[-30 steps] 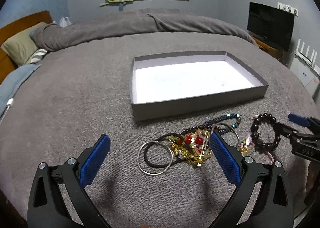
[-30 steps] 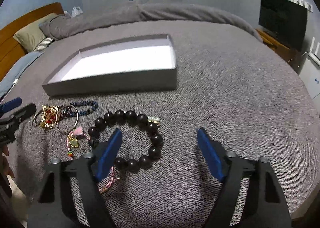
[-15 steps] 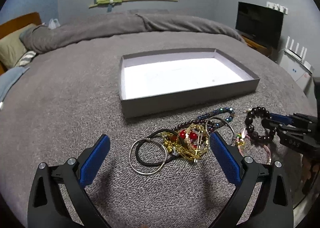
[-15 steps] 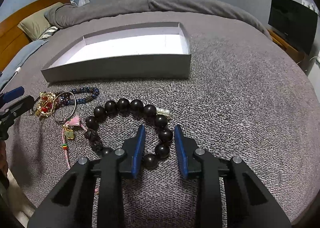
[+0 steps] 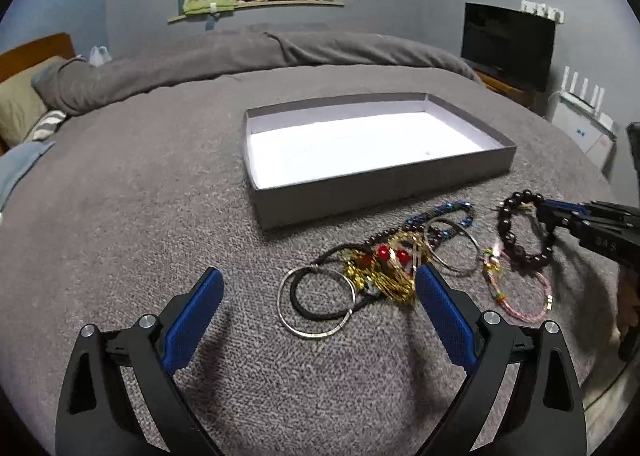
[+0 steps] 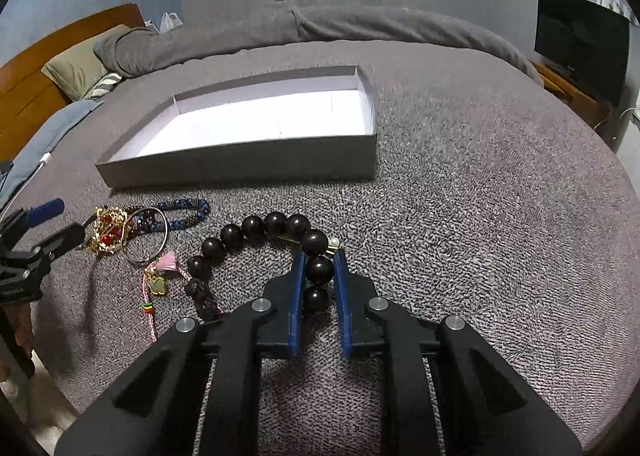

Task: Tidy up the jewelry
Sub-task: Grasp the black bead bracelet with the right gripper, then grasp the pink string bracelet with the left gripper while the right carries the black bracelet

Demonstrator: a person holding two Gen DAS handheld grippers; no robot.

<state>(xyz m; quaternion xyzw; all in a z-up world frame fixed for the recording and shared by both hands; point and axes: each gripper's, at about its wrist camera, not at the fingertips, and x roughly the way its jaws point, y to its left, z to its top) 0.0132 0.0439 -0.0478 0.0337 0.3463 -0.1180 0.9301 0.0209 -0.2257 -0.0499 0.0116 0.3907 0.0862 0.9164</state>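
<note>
Right wrist alone shows hand-held gripper [image 6: 318, 270] closing on beads [image 6: 319, 269].

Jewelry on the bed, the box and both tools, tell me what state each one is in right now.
Grey box: lidless, nothing inside, on the bed.
Dark bead bracelet: on the blanket, beads between the right tool's pads.
Right tool: closing on those beads.
Left tool: wide open, holding nothing.
Jewelry pile: tangled, outside the box.
Silver bangle: flat, around a black hair tie.
Pink cord bracelet: flat, outside the box.
</note>
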